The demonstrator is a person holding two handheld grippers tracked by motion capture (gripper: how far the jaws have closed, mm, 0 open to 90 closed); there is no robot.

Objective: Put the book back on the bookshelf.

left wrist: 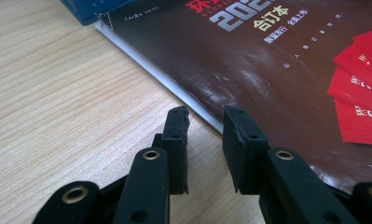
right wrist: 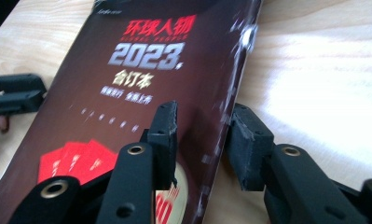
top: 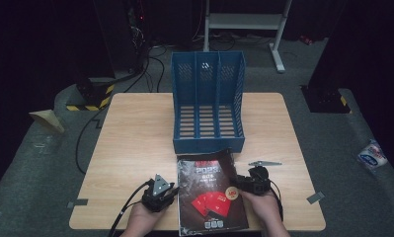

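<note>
Dark magazine (top: 210, 192) flat on the table (top: 135, 143), just in front of the blue file rack (top: 208, 103). Left gripper (left wrist: 206, 122) part open astride its spine edge, pads not pressing. Right gripper (right wrist: 203, 126) part open astride the opposite edge, nothing clamped

The blue file rack (top: 208, 106) blocks the way at twelve o'clock from the magazine (top: 209, 192). At nine o'clock the wooden table (top: 130, 143) is free. At two o'clock a small metal clip (top: 264, 163) lies.
</note>
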